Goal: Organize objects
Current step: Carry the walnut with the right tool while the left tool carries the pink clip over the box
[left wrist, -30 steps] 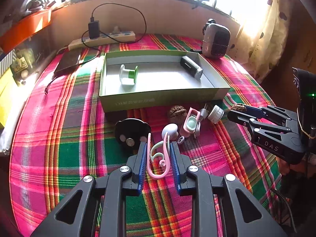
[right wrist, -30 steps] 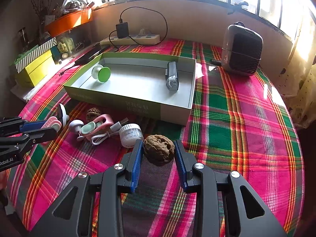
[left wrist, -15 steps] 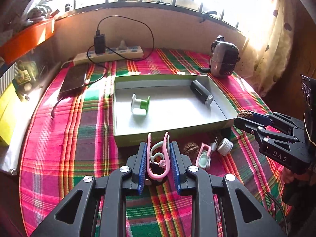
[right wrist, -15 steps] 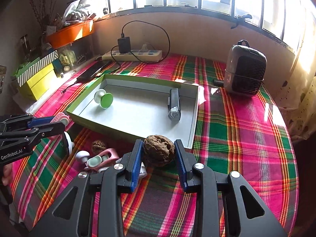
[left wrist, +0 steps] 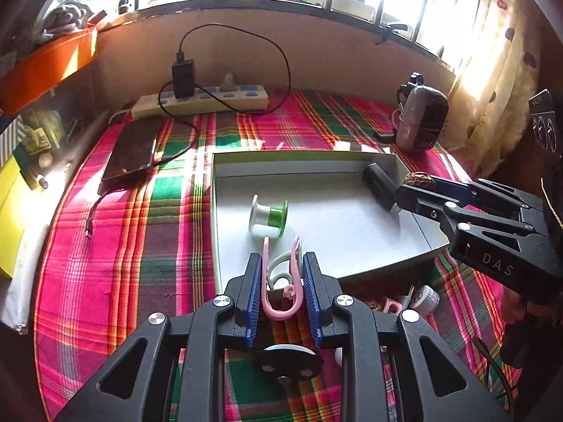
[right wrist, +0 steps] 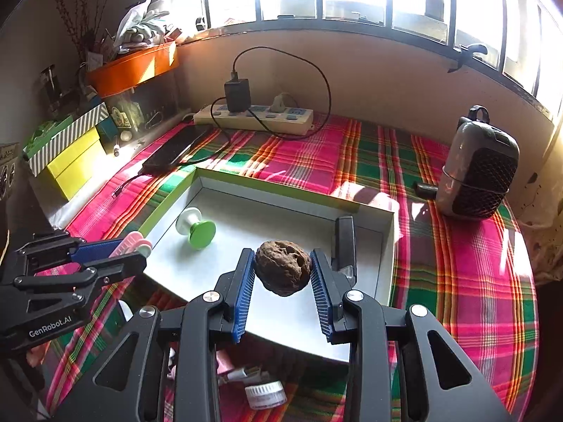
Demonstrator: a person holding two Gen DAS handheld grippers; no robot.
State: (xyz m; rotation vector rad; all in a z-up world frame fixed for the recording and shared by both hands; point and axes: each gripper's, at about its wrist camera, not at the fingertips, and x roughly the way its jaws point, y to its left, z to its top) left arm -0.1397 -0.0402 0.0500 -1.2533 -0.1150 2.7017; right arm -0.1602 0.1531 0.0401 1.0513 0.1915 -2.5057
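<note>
Clamping one walnut [right wrist: 283, 271] in your right hand-held gripper [right wrist: 282, 283], one pink clip [left wrist: 281, 281] in your left hand-held gripper [left wrist: 282, 288]; two items lie in the tray [left wrist: 352, 246] beyond.

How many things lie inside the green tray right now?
2: a green-and-white spool near the tray's left side, and a black device along its right wall. The gripper-held items hang above it.

Walnut [right wrist: 283, 271] gripped above green tray [right wrist: 278, 194]
</note>
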